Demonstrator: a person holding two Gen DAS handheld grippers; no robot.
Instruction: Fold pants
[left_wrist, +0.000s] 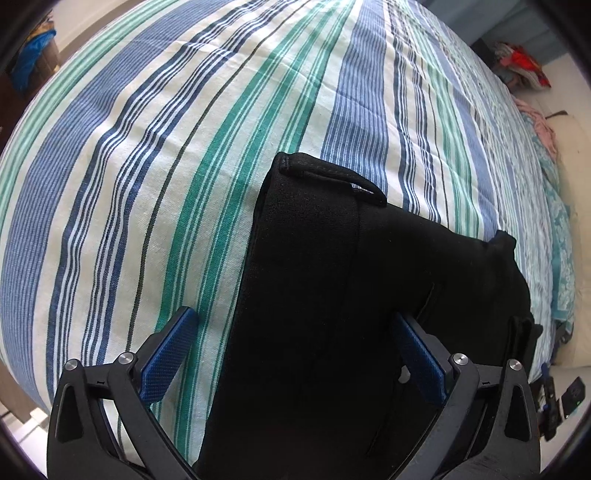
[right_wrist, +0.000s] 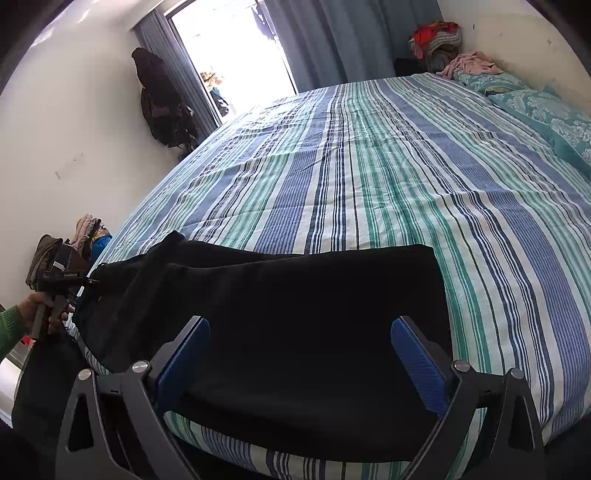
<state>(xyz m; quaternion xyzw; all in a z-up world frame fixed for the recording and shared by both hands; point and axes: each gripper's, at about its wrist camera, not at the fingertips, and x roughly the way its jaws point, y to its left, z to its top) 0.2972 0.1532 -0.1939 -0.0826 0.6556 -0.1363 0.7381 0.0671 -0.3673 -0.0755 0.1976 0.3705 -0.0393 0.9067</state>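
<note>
Pants (right_wrist: 295, 306), black, lie along the near edge of a big bed with a blue, green and white striped sheet (right_wrist: 388, 177). Left gripper (left_wrist: 295, 354) and right gripper (right_wrist: 299, 354) both hang wide open over them. Blue curtains (right_wrist: 332, 37) frame a bright window (right_wrist: 229, 48)

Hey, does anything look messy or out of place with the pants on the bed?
The pants lie near the bed edge, one end hanging off its corner by the left hand-held gripper. Nothing looks torn or spilled.

Striped bedsheet (right_wrist: 369, 177), teal pillows (right_wrist: 546, 114), curtains (right_wrist: 332, 37)
</note>
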